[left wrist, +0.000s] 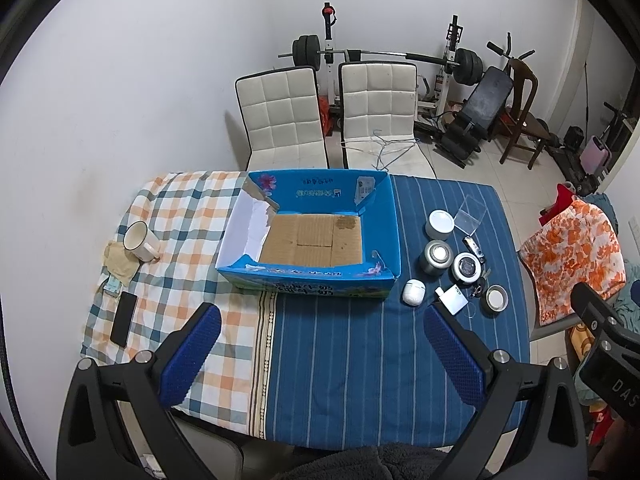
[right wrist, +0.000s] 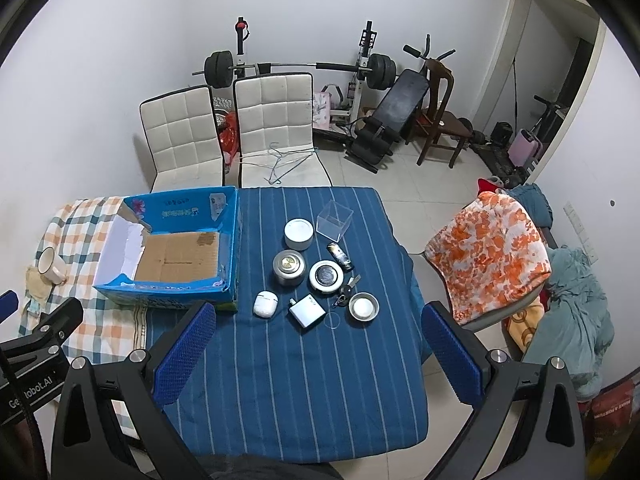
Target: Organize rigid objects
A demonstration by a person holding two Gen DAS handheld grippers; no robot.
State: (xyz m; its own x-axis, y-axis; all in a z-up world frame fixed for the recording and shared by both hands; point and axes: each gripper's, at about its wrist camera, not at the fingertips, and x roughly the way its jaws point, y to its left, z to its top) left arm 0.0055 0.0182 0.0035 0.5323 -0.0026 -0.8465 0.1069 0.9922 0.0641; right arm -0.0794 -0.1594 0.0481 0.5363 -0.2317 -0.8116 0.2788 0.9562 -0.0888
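An empty blue cardboard box (left wrist: 308, 276) (right wrist: 132, 292) stands open on the table. To its right on the blue striped cloth lie several small items: a white earbud case (right wrist: 265, 304), a silver flask (right wrist: 307, 312), a metal tin (right wrist: 288, 267), a white jar (right wrist: 298, 233), a round black-and-white case (right wrist: 326, 276), a small metal bowl (right wrist: 363, 307), a clear plastic cube (right wrist: 334, 219), keys (right wrist: 345, 295) and a lighter (right wrist: 339, 256). My left gripper (left wrist: 322, 354) is open and empty, held above the table's front. My right gripper (right wrist: 316, 350) is open and empty, above the front of the item cluster.
A white mug (left wrist: 140, 241) on a cloth and a black phone (left wrist: 123, 318) lie on the checked cloth at the left. Two white chairs (right wrist: 224, 136) stand behind the table. A chair draped with an orange blanket (right wrist: 490, 252) stands at the right. Gym gear lines the back wall.
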